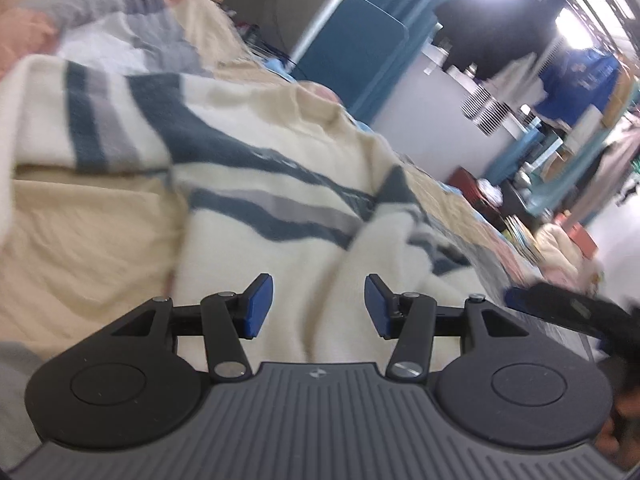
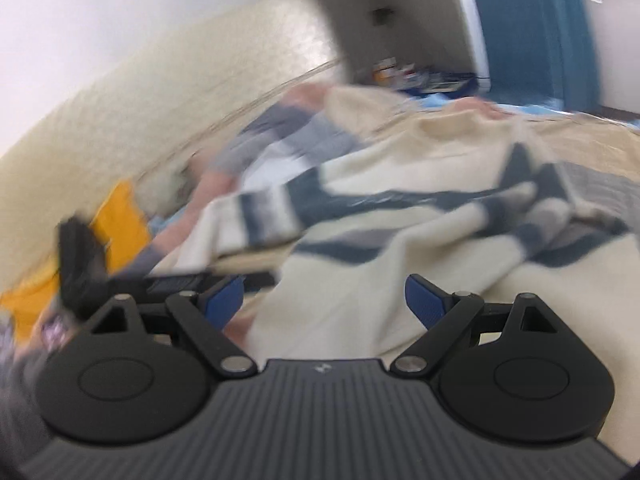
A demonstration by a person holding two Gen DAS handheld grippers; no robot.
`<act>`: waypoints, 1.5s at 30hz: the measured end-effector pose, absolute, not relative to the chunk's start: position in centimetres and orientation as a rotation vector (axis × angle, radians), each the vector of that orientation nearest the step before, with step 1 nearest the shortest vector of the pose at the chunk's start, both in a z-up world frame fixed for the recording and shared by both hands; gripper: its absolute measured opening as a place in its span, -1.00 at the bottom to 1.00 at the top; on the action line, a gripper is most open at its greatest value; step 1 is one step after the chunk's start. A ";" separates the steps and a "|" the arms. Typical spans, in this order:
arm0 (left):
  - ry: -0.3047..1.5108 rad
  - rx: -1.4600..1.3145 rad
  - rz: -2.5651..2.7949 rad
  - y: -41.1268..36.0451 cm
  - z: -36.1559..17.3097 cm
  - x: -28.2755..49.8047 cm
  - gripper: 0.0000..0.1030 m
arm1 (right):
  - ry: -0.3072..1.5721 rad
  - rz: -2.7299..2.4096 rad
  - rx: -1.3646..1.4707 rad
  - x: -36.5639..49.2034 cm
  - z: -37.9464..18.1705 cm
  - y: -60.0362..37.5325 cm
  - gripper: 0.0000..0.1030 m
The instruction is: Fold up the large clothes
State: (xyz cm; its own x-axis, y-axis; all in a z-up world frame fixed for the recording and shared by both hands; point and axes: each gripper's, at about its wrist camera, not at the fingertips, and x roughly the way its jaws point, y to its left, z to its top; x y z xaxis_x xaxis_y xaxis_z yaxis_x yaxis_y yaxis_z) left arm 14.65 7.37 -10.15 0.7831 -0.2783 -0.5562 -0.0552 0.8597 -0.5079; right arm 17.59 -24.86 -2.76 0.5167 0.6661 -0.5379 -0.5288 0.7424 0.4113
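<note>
here both the left gripper (image 1: pixel 319 306) and right gripper (image 2: pixel 324 302) hover released over the striped sweater (image 1: pixel 256 184).

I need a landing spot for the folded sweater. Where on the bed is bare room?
Bare beige bedspread lies left of the striped sweater, under its sleeve. Toward the headboard it is crowded: a pink-and-grey blanket is heaped there.

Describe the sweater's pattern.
Cream sweater with dark teal and grey stripes; clearest in the left wrist view.
</note>
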 end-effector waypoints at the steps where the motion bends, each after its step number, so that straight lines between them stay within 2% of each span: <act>1: 0.672 -0.523 -0.148 6.9 -10.3 14.8 0.10 | 0.770 0.674 0.257 18.6 -3.6 -25.4 0.73; 5: 0.690 -0.441 -0.227 4.2 -11.0 15.8 0.10 | 0.879 0.543 0.448 21.7 -7.1 -27.0 0.72; 7: 0.699 -0.407 -0.253 3.3 -11.5 16.4 0.10 | 0.903 0.499 0.523 23.0 -8.4 -27.2 0.53; 9: 0.715 -0.390 -0.274 2.8 -12.3 17.2 0.10 | 0.919 0.494 0.597 24.3 -9.8 -27.1 0.48; 11: 0.733 -0.396 -0.283 2.7 -13.2 18.3 0.10 | 0.927 0.480 0.624 25.5 -11.1 -27.0 0.20; 13: 0.737 -0.400 -0.282 2.8 -14.1 19.3 0.10 | 0.931 0.437 0.601 26.6 -12.2 -26.7 0.11; 18: 0.769 -0.442 -0.268 3.4 -16.3 21.7 0.10 | 0.995 0.448 0.632 28.2 -16.0 -26.1 0.09; 19: 0.772 -0.452 -0.269 3.5 -16.6 22.1 0.10 | 0.980 0.465 0.632 28.3 -16.0 -25.9 0.04; 20: 0.772 -0.464 -0.270 3.7 -16.9 22.4 0.10 | 0.970 0.491 0.638 28.4 -15.8 -25.7 -0.33; 22: 0.764 -0.482 -0.272 4.0 -17.0 22.5 0.10 | 0.947 0.530 0.648 28.6 -15.3 -25.7 -0.69; 23: 0.756 -0.492 -0.272 4.2 -17.1 22.6 0.10 | 0.915 0.541 0.622 28.5 -14.6 -25.6 -0.76; 30: 0.712 -0.476 -0.232 4.4 -16.3 21.7 0.10 | 0.779 0.431 0.519 27.9 -10.9 -27.4 -0.78; 33: 0.702 -0.460 -0.215 4.2 -15.6 20.9 0.10 | 0.811 0.332 0.482 28.1 -11.3 -28.6 -0.78; 37: 0.687 -0.441 -0.259 2.9 -13.9 19.2 0.08 | 0.906 0.329 0.615 28.4 -13.1 -29.8 -0.78; 45: 0.727 -0.308 -0.429 -3.4 -11.9 18.1 0.02 | 0.928 0.366 0.647 27.7 -13.0 -30.4 -0.77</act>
